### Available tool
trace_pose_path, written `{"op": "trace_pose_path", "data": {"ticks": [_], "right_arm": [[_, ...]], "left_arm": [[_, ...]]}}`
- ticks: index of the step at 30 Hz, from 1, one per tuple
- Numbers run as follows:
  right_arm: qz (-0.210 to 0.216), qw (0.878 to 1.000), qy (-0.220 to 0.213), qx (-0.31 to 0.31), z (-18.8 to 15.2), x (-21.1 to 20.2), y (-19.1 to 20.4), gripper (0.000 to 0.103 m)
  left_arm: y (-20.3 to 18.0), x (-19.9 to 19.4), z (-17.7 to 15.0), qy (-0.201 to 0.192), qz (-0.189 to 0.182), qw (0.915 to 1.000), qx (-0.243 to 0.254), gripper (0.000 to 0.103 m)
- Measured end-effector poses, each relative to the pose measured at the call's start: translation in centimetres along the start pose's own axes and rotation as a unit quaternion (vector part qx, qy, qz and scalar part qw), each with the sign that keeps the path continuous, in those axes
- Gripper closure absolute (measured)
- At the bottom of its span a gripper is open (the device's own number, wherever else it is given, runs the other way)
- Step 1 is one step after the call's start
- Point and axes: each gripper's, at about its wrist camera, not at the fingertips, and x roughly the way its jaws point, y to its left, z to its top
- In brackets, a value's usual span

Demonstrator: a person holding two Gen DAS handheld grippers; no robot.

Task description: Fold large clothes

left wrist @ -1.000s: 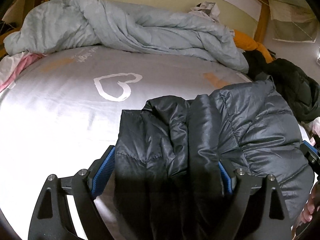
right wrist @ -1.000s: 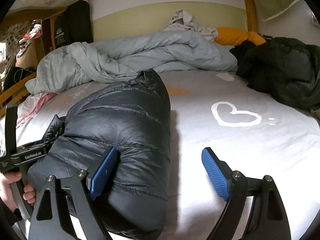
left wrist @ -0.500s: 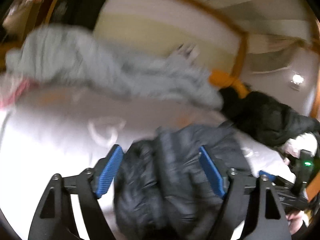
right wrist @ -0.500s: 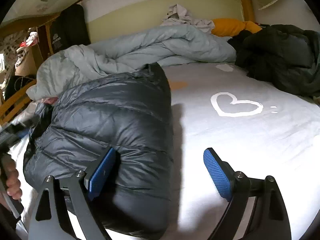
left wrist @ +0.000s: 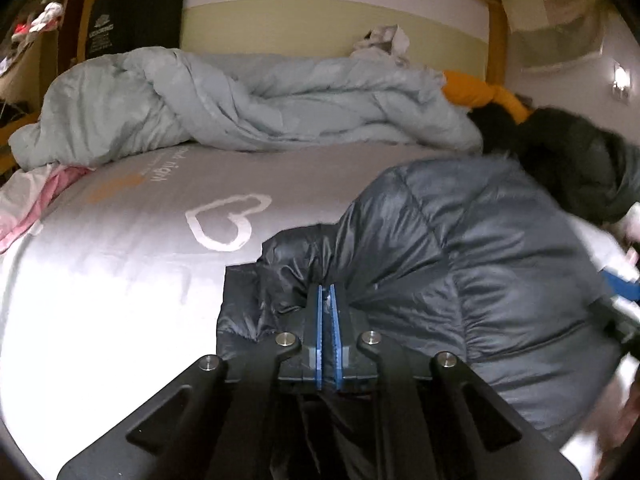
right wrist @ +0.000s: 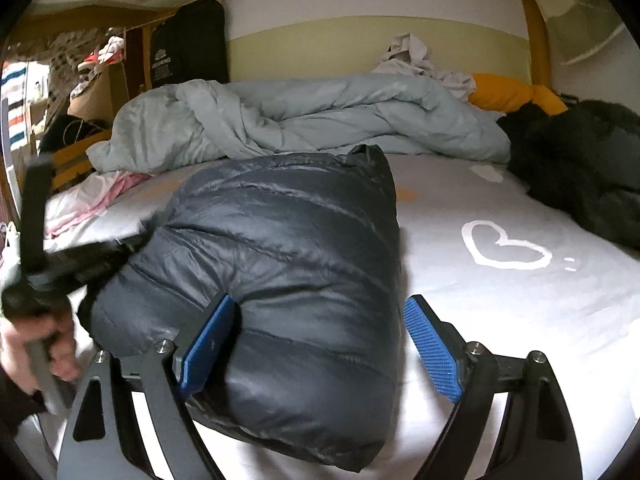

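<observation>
A dark grey puffer jacket [left wrist: 460,264] lies folded into a thick bundle on the white bed sheet [left wrist: 100,288]. My left gripper [left wrist: 327,312] is shut, its blue pads pinching a thin fold at the jacket's near edge, and the fabric puckers around them. In the right wrist view the jacket [right wrist: 280,264] fills the middle. My right gripper [right wrist: 320,344] stands open astride the bundle's near end, its left pad [right wrist: 208,340] against the fabric and its right pad just off it. The left gripper [right wrist: 120,248] shows blurred at the jacket's left end, held by a hand [right wrist: 44,344].
A crumpled pale blue duvet [right wrist: 304,120] lies along the back of the bed. A black coat [right wrist: 580,168] is heaped at the right, with an orange pillow [right wrist: 516,96] behind it. Pink and white cloth [right wrist: 100,200] lies at the left edge. The sheet has a heart print [right wrist: 504,248].
The left jaws went from wide open around the jacket's end to shut on a fold of it. The right gripper shifted so the bundle's end sits between its open fingers.
</observation>
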Motion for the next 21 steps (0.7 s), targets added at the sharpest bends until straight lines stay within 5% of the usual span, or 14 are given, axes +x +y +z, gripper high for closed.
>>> {"op": "trace_pose_path", "data": {"ticks": [4,11,13,14,17,21], "right_arm": [[0.0,1.0,0.004,0.005,0.0,0.2,-0.1,0.015],[-0.012,1.0,-0.004,0.002,0.2,-0.4,-0.6,0.014],[-0.018,1.0,-0.006,0.004,0.3,-0.7,-1.1,0.014],[-0.022,1.0,-0.006,0.005,0.4,-0.8,-1.4,0.014],[-0.029,0.999,-0.012,0.022,0.6,-1.2,-2.6,0.014],[-0.025,0.997,-0.015,0.065,1.2,-1.4,-4.3,0.014]], "left_arm": [[1.2,1.4,-0.3,0.033,-0.037,0.998,-0.04,0.097],[1.1,1.3,-0.4,0.055,-0.045,0.9968,-0.036,0.097],[1.9,0.6,0.7,0.071,-0.079,0.9937,-0.036,0.097],[2.8,-0.4,1.5,0.071,-0.102,0.9908,-0.055,0.091],[4.5,-4.8,2.8,0.019,-0.135,0.9848,-0.108,0.03],[3.8,-7.4,2.8,0.011,-0.168,0.9787,-0.117,0.014]]}}
